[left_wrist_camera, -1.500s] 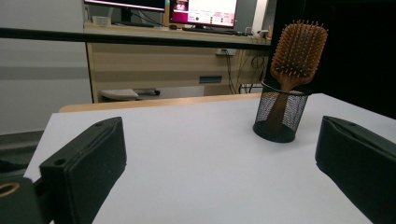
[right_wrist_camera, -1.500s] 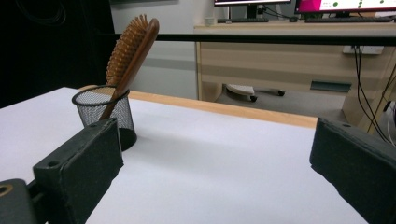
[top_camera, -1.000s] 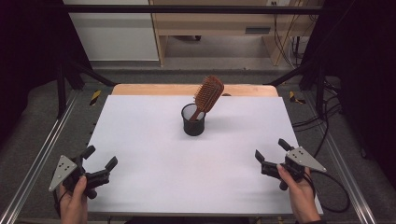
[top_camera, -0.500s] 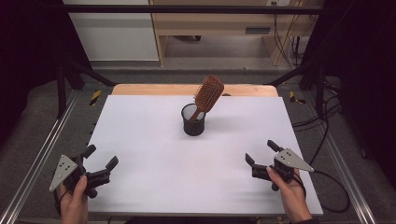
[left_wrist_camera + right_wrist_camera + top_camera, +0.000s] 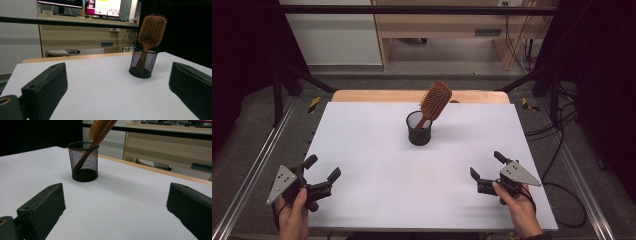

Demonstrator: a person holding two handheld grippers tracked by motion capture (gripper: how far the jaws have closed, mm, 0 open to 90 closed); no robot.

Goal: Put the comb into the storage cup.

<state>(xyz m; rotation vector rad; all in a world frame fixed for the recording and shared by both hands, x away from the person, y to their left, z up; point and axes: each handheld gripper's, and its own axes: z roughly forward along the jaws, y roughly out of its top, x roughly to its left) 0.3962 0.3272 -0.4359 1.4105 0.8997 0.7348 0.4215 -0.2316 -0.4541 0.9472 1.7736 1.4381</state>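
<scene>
A wooden paddle hairbrush stands handle-down in a black mesh cup at the middle back of the white table. It leans to the right, bristle head above the rim. My left gripper is held near the front left corner, open and empty. My right gripper is held near the front right edge, also open and empty. Both point toward the cup from well short of it.
A wooden strip runs along the table's far edge. Metal rails flank the table on both sides, with cables on the floor at the right. A desk with monitors stands behind.
My right gripper has shifted left and slightly toward the front edge, turning to face the cup. The left gripper, cup and brush have stayed put.
</scene>
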